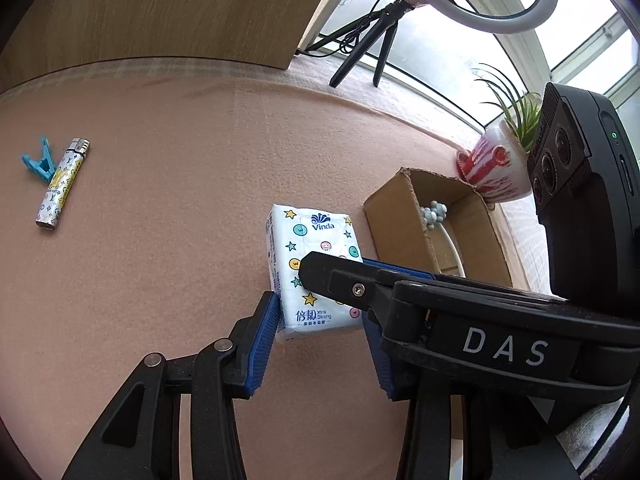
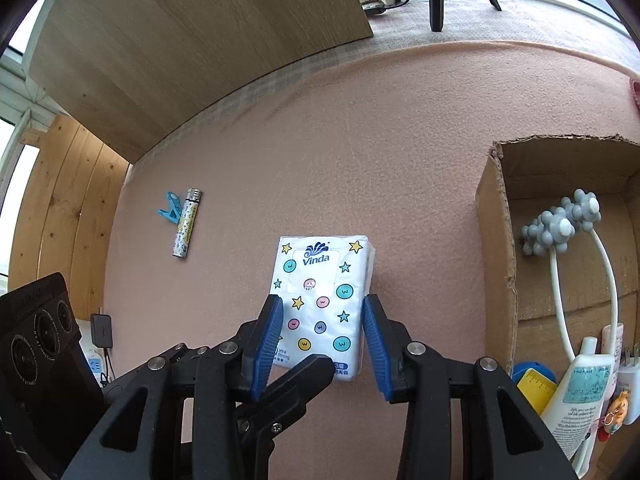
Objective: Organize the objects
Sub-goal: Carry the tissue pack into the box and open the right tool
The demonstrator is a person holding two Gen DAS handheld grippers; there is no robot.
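Where the left wrist view looks down, a pinkish felt-like mat (image 1: 180,208) covers the table, running back to a light wooden panel (image 1: 168,8) and a bright window (image 1: 460,64) with a ring light on a black tripod (image 1: 384,28) standing on the sill. The left gripper (image 1: 320,340) has its blue pads on either side of the near end of a Vinda tissue pack (image 1: 308,248), which lies flat on the mat; the left pad touches the pack's edge, while the right pad is partly hidden behind the other gripper's finger crossing in front, so a firm grip cannot be told. Just right of the pack stands an open cardboard box (image 1: 396,216), and beyond it a red-and-white plant pot (image 1: 496,168). Far left on the mat lie a patterned lighter (image 1: 62,184) and a blue clip (image 1: 38,160), touching each other.

From the right wrist view, the same mat (image 2: 400,152) meets the wooden panel (image 2: 192,48) at the back, with wooden wall boards (image 2: 60,208) at the left. The right gripper (image 2: 324,344) straddles the tissue pack (image 2: 320,292) at half width, pads at its two long sides. The cardboard box (image 2: 496,240) at right holds a grey-headed massager (image 2: 560,228), a white lotion bottle (image 2: 580,380) and other small items. The lighter (image 2: 187,224) and clip (image 2: 170,208) lie well apart to the left.
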